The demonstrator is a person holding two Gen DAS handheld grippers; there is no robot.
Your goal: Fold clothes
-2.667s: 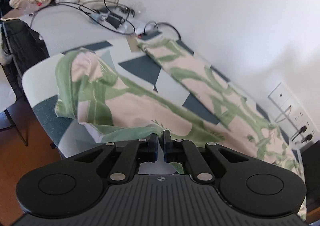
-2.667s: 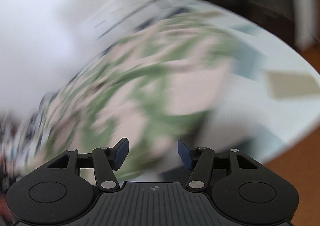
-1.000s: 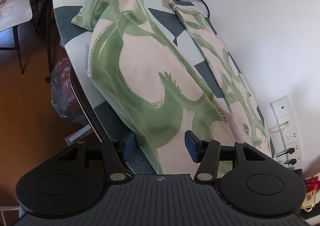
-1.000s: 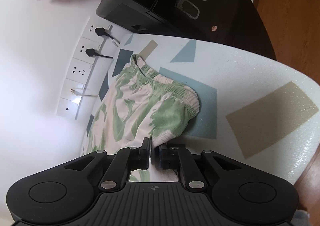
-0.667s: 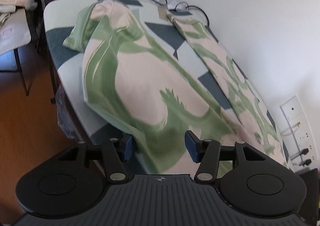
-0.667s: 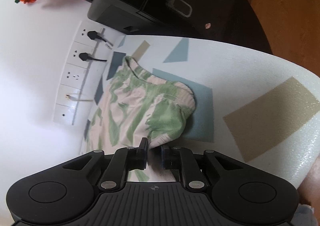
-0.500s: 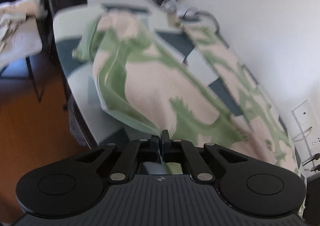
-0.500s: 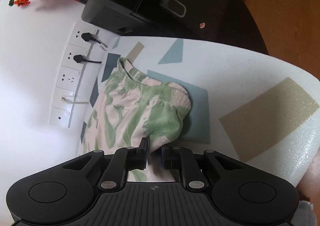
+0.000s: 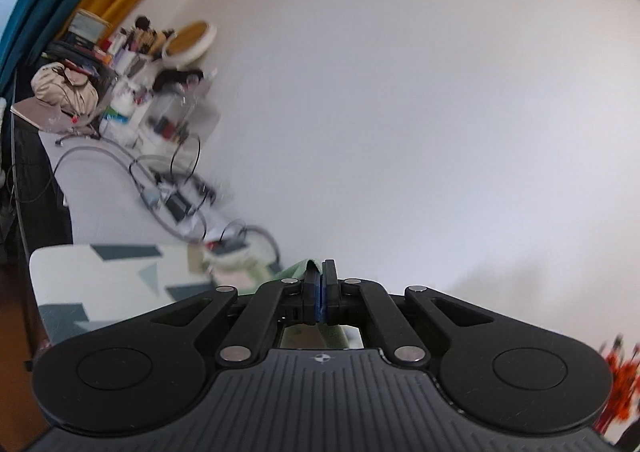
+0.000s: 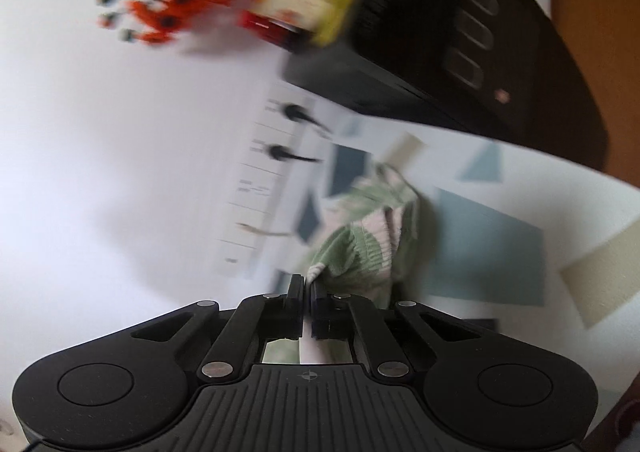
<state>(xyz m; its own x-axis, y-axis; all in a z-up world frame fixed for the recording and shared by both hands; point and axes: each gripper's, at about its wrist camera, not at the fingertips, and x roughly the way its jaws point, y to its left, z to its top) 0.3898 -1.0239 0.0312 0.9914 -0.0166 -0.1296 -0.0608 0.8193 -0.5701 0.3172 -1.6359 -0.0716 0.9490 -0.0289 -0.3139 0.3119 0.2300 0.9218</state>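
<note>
Nearest in the left wrist view, the left gripper (image 9: 320, 288) is clenched, its jaws pressed together on a thin green edge of the garment (image 9: 298, 270) that rises just past the tips; more cloth shows through the gap beneath the linkage. In the right wrist view the right gripper (image 10: 306, 288) is likewise closed tight, pinching the ribbed, gathered end of the same green-and-pink patterned garment (image 10: 360, 248), which looks like a waistband, though motion blur leaves that uncertain.

Both grips sit at the very near end of the cloth, so the garment runs away from each claw rather than to one side. From the right gripper it trails forward and slightly right, down onto the patterned board (image 10: 580, 252), its far tip reaching toward the wall sockets (image 10: 288, 132). From the left gripper only a small strip is seen, lying low ahead on the patterned board (image 9: 100, 268); most of the cloth is hidden under the gripper body. Its long axis seems to span between the two claws, with one end in each, so neither hand is nearer than the other: each holds its own end. Any fold turns on carrying these held edges across the board together.

Farther off lie cables (image 9: 168, 180) and desk clutter beyond the board's left end, and orange flowers (image 10: 172, 8) above a black appliance (image 10: 460, 52) at the right.
</note>
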